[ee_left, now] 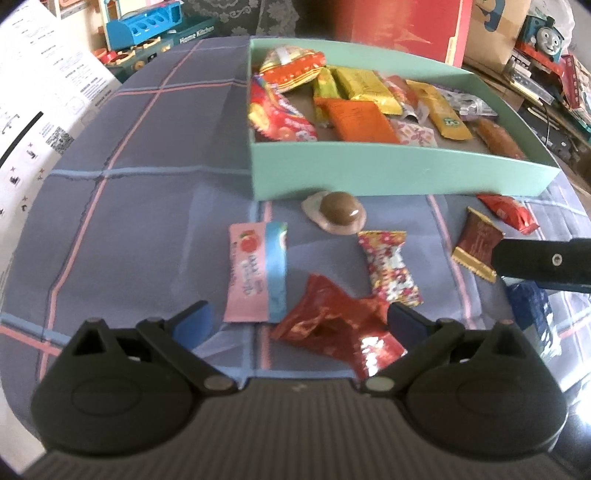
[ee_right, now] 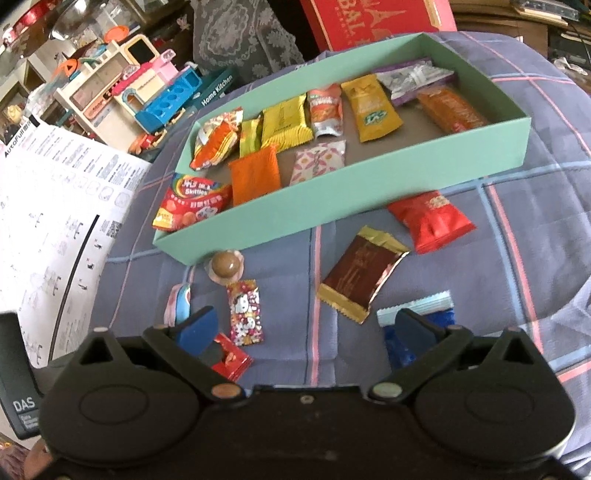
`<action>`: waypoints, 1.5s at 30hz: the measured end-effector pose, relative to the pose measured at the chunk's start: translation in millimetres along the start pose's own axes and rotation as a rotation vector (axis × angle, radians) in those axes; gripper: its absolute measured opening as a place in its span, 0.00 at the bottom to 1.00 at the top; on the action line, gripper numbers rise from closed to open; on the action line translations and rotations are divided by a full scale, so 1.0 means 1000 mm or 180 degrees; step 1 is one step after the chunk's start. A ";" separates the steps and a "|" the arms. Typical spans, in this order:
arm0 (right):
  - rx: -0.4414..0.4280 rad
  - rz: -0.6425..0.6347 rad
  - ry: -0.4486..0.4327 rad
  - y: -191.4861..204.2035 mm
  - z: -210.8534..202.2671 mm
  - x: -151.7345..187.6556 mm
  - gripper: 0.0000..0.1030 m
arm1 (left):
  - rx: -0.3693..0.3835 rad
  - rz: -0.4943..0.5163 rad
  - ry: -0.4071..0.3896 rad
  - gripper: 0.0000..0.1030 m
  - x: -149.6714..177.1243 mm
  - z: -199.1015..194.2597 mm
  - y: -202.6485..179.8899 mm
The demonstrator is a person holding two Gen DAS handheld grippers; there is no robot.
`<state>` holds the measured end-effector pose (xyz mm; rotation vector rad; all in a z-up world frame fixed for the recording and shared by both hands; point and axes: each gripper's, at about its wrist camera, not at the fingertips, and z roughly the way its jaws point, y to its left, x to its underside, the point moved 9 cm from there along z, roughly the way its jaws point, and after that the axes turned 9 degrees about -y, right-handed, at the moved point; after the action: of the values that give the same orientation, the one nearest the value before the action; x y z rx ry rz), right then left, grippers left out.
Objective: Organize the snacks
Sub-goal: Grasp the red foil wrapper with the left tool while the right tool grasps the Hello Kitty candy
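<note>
1. The desk [ee_left: 147,155] has a blue checked cloth on it.
2. The green box [ee_right: 332,192] sits at the far side, full of snacks.
3. The left hand-held gripper [ee_left: 295,317] has its fingers wide apart and holds nothing. The crinkly red wrapper [ee_left: 332,325] lies between them.
4. The right hand-held gripper [ee_right: 306,328] is spread wide too, holding nothing. The brown and gold packet [ee_right: 362,273] lies just past it.

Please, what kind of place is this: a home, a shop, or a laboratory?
Most likely a lived-in home, perhaps a family room. A toy kitchen set and a blue toy train stand in the background clutter, and the teal snack box sits on a plaid cloth, not a workbench.
</note>
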<state>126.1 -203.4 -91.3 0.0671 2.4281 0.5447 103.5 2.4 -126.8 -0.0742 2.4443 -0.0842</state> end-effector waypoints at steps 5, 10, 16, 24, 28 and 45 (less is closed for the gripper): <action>-0.0027 -0.0186 0.0073 0.019 0.015 0.004 1.00 | -0.0055 -0.0116 0.0006 1.00 0.007 -0.003 0.028; -0.0012 -0.0452 0.0064 0.042 0.035 0.003 0.87 | -0.0118 -0.0326 -0.0004 1.00 0.010 -0.007 0.056; -0.0029 -0.0658 0.0198 0.064 0.065 0.009 0.52 | -0.0102 -0.0414 -0.0003 1.00 0.011 -0.010 0.068; 0.0133 -0.1349 0.0046 0.071 0.062 0.018 0.23 | -0.0023 -0.0305 -0.0023 0.97 0.008 -0.007 0.050; 0.0150 -0.1362 0.0001 0.058 0.051 0.023 0.23 | -0.0033 -0.0072 -0.0081 0.80 0.007 -0.002 0.031; 0.0030 -0.1232 -0.0053 0.039 0.032 0.031 0.22 | 0.0123 0.0104 -0.0133 0.50 0.006 -0.013 0.004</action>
<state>117.4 -150.8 -116.2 -0.3847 2.3436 0.3536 90.2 6.5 -121.2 -0.0186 2.4003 -0.1140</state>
